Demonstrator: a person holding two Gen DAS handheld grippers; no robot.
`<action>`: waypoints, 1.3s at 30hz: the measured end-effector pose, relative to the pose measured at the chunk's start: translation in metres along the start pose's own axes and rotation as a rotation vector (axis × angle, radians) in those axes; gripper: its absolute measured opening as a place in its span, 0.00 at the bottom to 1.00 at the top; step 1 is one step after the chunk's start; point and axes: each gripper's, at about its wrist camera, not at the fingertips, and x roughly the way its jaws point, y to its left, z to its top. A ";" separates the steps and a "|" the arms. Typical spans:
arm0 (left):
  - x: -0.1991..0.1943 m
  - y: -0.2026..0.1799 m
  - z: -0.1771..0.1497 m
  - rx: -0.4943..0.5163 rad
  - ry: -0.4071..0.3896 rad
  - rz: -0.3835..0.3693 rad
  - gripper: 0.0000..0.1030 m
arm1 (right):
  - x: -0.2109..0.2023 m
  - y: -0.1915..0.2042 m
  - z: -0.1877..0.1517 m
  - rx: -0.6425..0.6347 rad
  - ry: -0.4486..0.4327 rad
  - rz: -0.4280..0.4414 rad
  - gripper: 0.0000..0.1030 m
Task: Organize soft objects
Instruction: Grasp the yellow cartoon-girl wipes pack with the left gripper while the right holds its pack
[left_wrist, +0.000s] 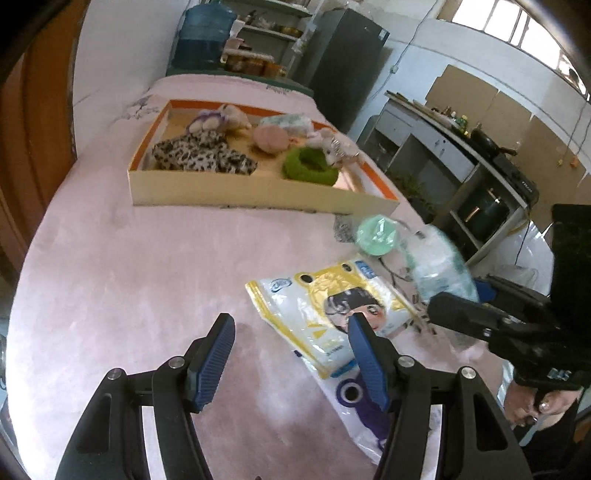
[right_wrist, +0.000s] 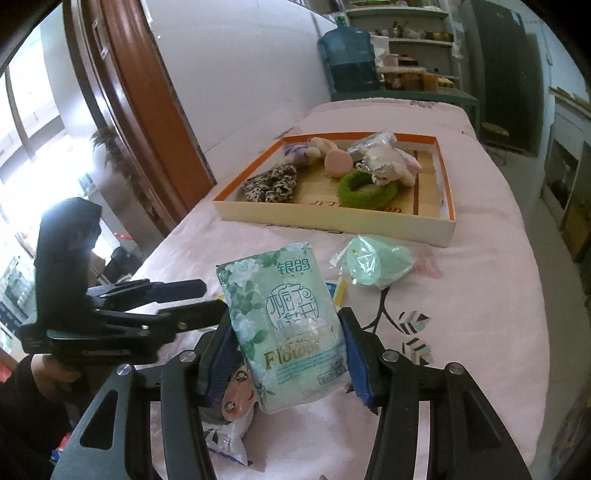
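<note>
Several soft toys lie already in the box (right_wrist: 369, 227); the right gripper (right_wrist: 288, 354) clamps the tissue pack (right_wrist: 288, 325) above the bed's near edge. The left gripper (left_wrist: 291, 354) gapes empty; the mask bag (left_wrist: 325, 314) and the green pouch (right_wrist: 373, 264) remain outside.

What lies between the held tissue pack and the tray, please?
In the right wrist view, a wrapped mint-green item lies on the pink cloth between the tissue pack and tray.

Bright daylight from windows (left_wrist: 517, 26) upper right, blown-out glare at a window (right_wrist: 22, 122) far left, soft shadows on the pink cloth (left_wrist: 129, 277), motion blur on the tissue pack (left_wrist: 439, 258), strong fisheye bending, dark vignetted corners
</note>
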 end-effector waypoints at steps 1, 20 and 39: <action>0.003 0.002 0.000 -0.005 0.006 0.002 0.61 | 0.000 0.001 0.000 -0.001 -0.002 0.002 0.53; 0.027 0.002 0.008 -0.066 0.019 -0.108 0.09 | 0.009 -0.027 -0.007 0.097 -0.027 0.019 0.53; -0.027 -0.025 0.009 0.047 -0.204 -0.040 0.04 | -0.010 -0.024 -0.007 0.092 -0.076 0.028 0.53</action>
